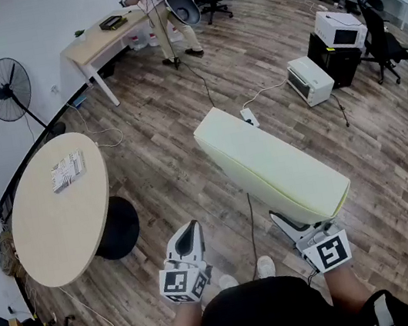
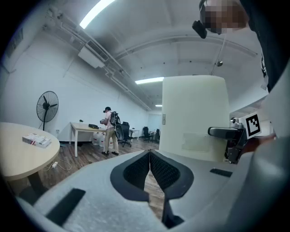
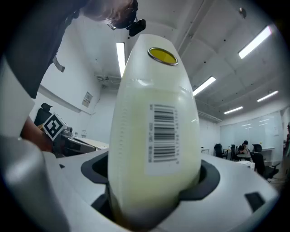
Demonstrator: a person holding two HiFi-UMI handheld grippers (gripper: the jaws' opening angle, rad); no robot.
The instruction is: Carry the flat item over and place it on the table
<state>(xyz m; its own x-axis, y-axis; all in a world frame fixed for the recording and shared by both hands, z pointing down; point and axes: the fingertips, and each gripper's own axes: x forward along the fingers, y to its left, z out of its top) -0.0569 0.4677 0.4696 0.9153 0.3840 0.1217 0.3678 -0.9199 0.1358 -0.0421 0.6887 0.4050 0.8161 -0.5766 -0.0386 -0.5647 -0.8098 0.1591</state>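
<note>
- Right gripper [image 1: 300, 227], at 5 o'clock in the head view: jaws spread wide and clamped on the near end of the pale yellow cushion [image 1: 266, 161].
- Cushion: held level above the wooden floor [image 1: 165, 165], with its long body reaching from the gripper toward 11 o'clock, well apart from the round worktop [image 1: 52, 232].
- Right gripper view: cushion [image 3: 154, 113] filling the gap between the jaws of the right gripper [image 3: 154, 199], with a barcode label [image 3: 163, 133] on the end that faces the camera.
- Left gripper [image 1: 192, 234], at 6 o'clock in the head view: jaws together, nothing between them.
- Left gripper view: tips of the left gripper [image 2: 149, 156] meeting, the cushion [image 2: 195, 118] standing at 2 o'clock.
- Round worktop at 9 o'clock in the head view, carrying a small box [image 1: 67, 171] near its far edge.
- Standing fan [image 1: 7, 90] at 10 o'clock, by the wall.
</note>
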